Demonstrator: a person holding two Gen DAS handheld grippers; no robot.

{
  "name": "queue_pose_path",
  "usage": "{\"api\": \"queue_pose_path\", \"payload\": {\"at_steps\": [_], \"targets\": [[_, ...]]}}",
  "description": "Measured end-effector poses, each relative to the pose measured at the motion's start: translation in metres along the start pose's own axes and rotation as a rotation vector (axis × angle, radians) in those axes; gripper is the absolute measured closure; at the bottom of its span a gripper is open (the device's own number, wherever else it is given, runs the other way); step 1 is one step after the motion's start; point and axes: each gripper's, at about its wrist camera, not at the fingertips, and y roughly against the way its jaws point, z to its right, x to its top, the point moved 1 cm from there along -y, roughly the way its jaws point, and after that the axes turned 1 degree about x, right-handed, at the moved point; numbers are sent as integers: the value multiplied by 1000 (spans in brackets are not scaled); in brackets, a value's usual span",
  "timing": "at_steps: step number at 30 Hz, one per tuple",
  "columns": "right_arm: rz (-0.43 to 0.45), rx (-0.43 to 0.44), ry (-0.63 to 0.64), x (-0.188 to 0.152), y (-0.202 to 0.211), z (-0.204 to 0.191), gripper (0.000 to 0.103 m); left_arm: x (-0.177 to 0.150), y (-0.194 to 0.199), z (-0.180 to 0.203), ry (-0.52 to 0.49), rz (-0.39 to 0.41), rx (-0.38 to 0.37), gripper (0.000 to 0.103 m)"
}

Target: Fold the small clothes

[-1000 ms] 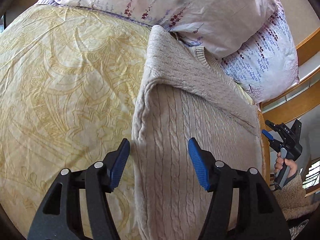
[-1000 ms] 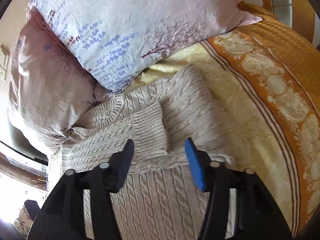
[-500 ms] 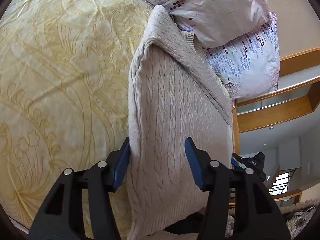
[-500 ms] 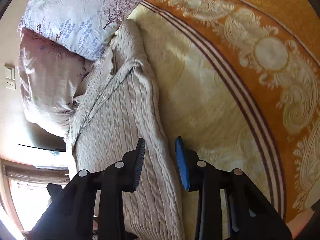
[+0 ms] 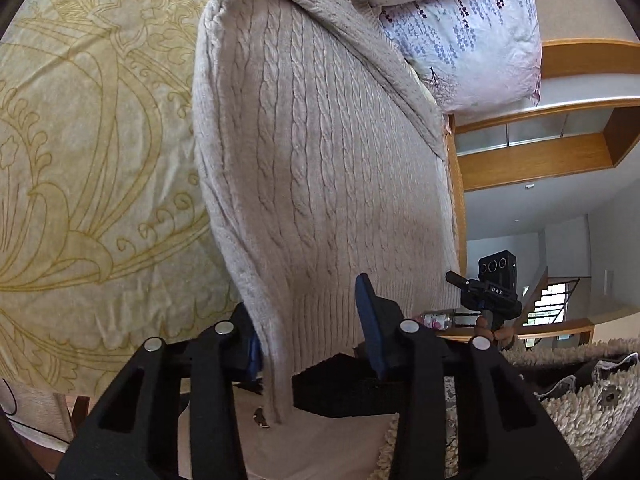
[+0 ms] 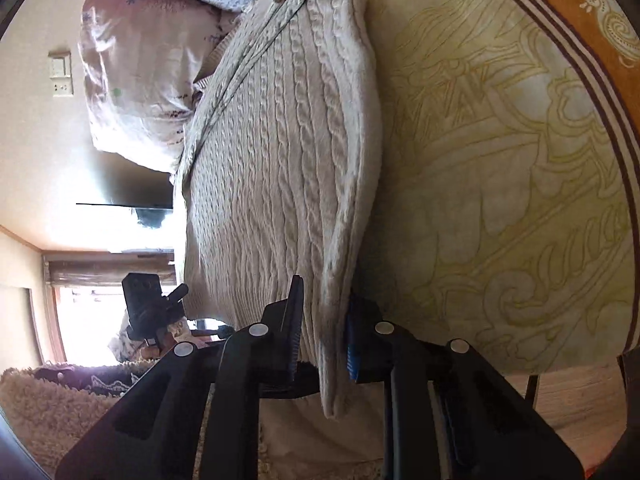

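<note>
A beige cable-knit sweater (image 5: pixel 320 152) lies lengthwise on the yellow patterned bedspread (image 5: pixel 88 152), its ribbed hem hanging over the bed's near edge. My left gripper (image 5: pixel 308 344) is open, its blue pads either side of the hem's left corner. In the right wrist view the sweater (image 6: pixel 280 168) has its sleeves folded in. My right gripper (image 6: pixel 324 332) is nearly closed around the hem's right edge, the pads close to the knit. Each gripper shows small in the other's view: the right one (image 5: pixel 486 292) and the left one (image 6: pixel 150 308).
Floral pillows (image 5: pixel 472 28) lie at the head of the bed against the sweater's neck. An orange border (image 6: pixel 600 40) runs along the bedspread's right side. A shaggy cream rug (image 5: pixel 580 392) and wooden floor lie below the bed edge. Wooden shelves (image 5: pixel 540 156) stand beyond.
Both grippers have pulled back from the sweater's middle to its hem at the bed's edge. The right jaws have narrowed around the hem's right edge. The left jaws stay wide.
</note>
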Motion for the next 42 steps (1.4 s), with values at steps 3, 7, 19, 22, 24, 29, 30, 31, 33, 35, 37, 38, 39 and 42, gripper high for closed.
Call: {"api": "queue_pose_path", "payload": {"at_steps": [3, 7, 19, 22, 24, 29, 30, 31, 33, 35, 37, 38, 39, 42], "targets": [[5, -49, 48, -1, 0, -2, 90, 2, -3, 2, -7, -15, 36, 74], [23, -99, 99, -3, 1, -6, 95, 8, -4, 6, -13, -40, 92, 75], [192, -91, 242, 9, 26, -34, 96, 18, 13, 0, 64, 40, 41, 97], [270, -62, 264, 24, 36, -49, 96, 30, 24, 14, 8, 103, 16, 97], [316, -46, 277, 34, 42, -60, 96, 40, 33, 23, -19, 151, 2, 97], [430, -4, 278, 58, 55, -83, 96, 71, 56, 39, -52, 287, 0, 97], [454, 6, 277, 63, 57, -86, 96, 78, 60, 42, -54, 309, 4, 97], [474, 15, 274, 67, 59, -89, 96, 84, 63, 43, -60, 328, 9, 97], [512, 29, 273, 74, 61, -95, 96, 99, 65, 49, -74, 360, 28, 97], [549, 41, 276, 83, 63, -100, 96, 110, 67, 52, -82, 387, 35, 97], [574, 50, 276, 89, 65, -104, 96, 122, 67, 53, -84, 408, 32, 97], [580, 53, 278, 92, 64, -105, 96, 129, 68, 53, -84, 417, 31, 97], [587, 54, 282, 96, 63, -108, 96, 135, 67, 54, -83, 423, 26, 97], [610, 65, 277, 107, 61, -111, 96, 156, 63, 57, -85, 438, 28, 97]]}}
